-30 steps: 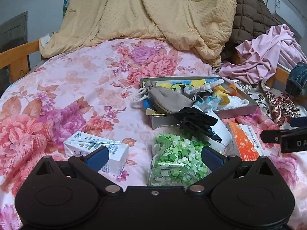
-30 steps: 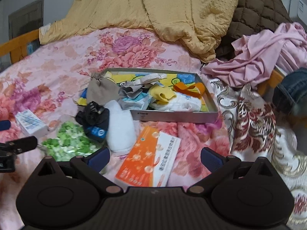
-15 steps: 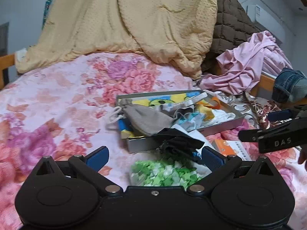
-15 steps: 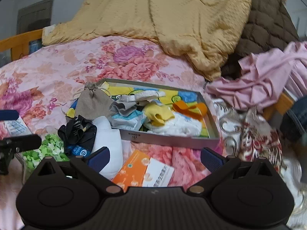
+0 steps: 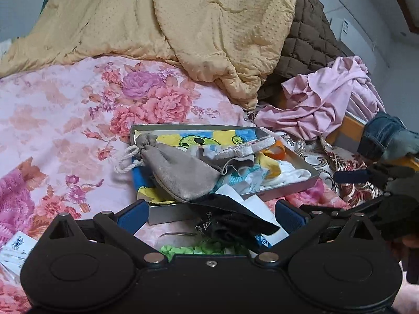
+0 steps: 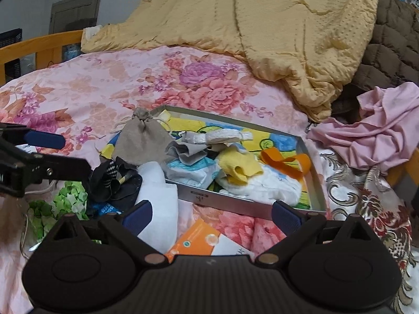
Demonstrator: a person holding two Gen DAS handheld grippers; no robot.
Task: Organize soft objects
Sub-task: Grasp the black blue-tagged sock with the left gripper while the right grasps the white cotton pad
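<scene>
Left gripper (image 5: 209, 213): jaws spread wide and holding nothing, blue-padded fingers (image 5: 132, 216) poised over the near left clutter on the pink floral bedspread (image 5: 60, 120).
Small white carton (image 5: 14, 248): lies at the near left edge of the bedspread, left of the left gripper.
Clear bag of green paper pieces (image 6: 65, 201): near left, just beside a crumpled black cloth (image 6: 115, 183).
Crumpled black cloth: rests partly on a white padded cloth (image 6: 157, 204), between the bag and the tray.
Grey drawstring pouch (image 5: 178, 167): draped over the tray's near left corner, its white cord hanging outside.
Shallow grey metal tray (image 6: 235, 204): sits mid-bed, its cartoon-printed floor part covered by soft things.
Tray contents: grey and white fabric scraps at left, a folded yellow cloth (image 6: 239, 166) in the middle, an orange ribbon loop (image 6: 285, 162) to the right, white cloth beneath.
Orange and white flat packet (image 6: 207, 243): lies near, in front of the tray.
Right gripper (image 6: 209, 213): fingers wide apart and empty, above the packet.
Yellow dimpled quilt (image 6: 262, 26): heaped at the far side.
Pink garment (image 6: 379, 133): bunched at the right, beyond the tray.
</scene>
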